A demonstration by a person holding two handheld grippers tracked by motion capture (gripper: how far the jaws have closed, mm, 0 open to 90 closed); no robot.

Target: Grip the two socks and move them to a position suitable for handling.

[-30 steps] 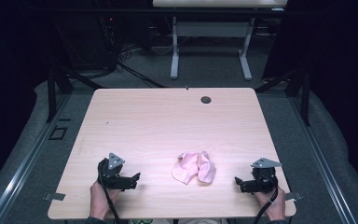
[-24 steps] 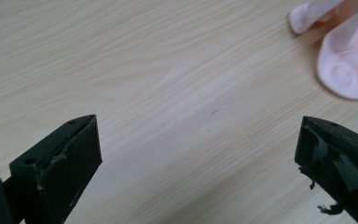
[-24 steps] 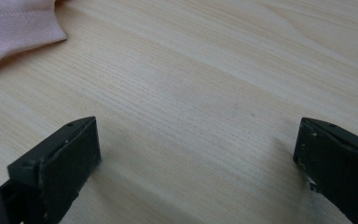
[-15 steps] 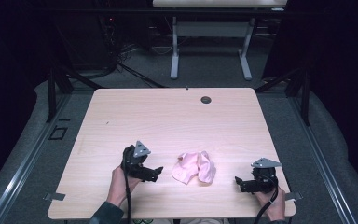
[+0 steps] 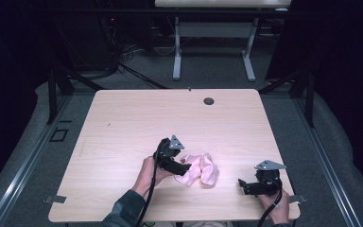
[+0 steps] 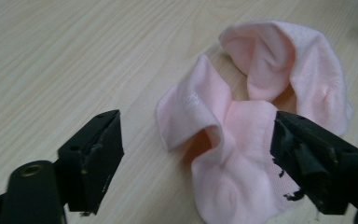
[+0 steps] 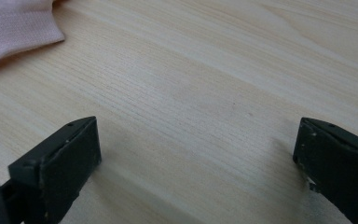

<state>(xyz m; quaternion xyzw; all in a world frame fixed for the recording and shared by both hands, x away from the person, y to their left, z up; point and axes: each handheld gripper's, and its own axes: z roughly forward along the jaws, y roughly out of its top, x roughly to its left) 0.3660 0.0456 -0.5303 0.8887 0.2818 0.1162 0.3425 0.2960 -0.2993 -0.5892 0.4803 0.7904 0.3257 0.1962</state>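
High view: crumpled pink cloth (image 5: 199, 170) lies on wooden table (image 5: 137, 123) near front edge, right of middle. Left gripper (image 5: 182, 166) at cloth's left side, jaws spread wide, cloth between them, not gripped. Right gripper (image 5: 242, 183) near front right corner, jaws parted over bare wood, well apart from cloth.

A pale wooden worktop (image 5: 137, 123) stood on grey carpet (image 5: 23, 142) in a dark room. Beyond it stood another table's white legs (image 5: 176, 52), with black cables (image 5: 123, 61) trailing across the floor.
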